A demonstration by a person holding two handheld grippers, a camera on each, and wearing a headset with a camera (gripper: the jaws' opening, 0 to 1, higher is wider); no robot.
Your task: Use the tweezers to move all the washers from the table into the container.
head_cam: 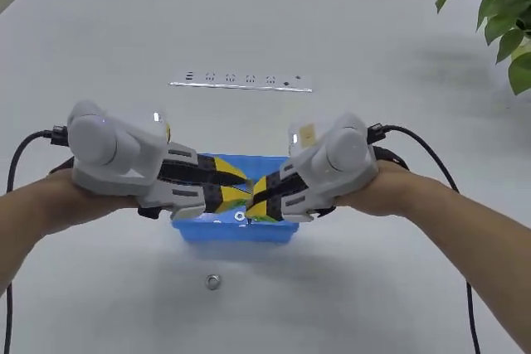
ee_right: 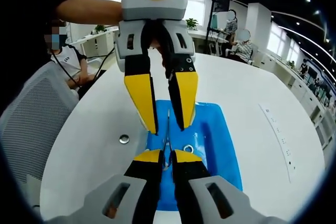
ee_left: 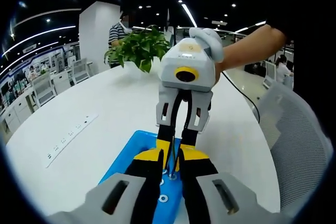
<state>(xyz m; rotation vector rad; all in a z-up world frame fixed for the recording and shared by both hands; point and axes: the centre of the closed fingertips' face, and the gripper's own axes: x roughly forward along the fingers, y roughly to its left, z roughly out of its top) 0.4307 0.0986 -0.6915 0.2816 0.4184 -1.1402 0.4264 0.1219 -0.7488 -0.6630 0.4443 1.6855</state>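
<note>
Over the blue container [head_cam: 232, 234], near the table [head_cam: 124, 39] edge closest to the person, the two grippers meet tip to tip, one in each hand. The right gripper [ee_right: 167, 153] has its yellow-padded jaws drawn almost together on the thin metal tweezers [ee_right: 168, 129], which stand up between them above the container's floor. The left gripper [ee_right: 166, 128] faces it from the container's far side in the right gripper view. Its jaws are parted by a narrow gap, one on each side of the tweezers. Whether its pads touch the metal I cannot tell.

One washer [head_cam: 213, 281] lies flat on the table just outside the container, on the side nearer the person, well apart from both grippers. Another washer [ee_right: 188, 148] lies inside the container, near the tweezers' lower end.

The head view gives the grippers from above, their bodies covering much of the container, so the gap between the jaws is hard to read there. The right gripper view looks straight into the left gripper's parted jaws and shows the tweezers as a bright line. The left gripper view shows two small washers on the container floor beside its own jaws. Beyond the container a white power strip [head_cam: 241, 82] lies on the table, and a leafy plant [head_cam: 498, 14] stands further off to its right.
</note>
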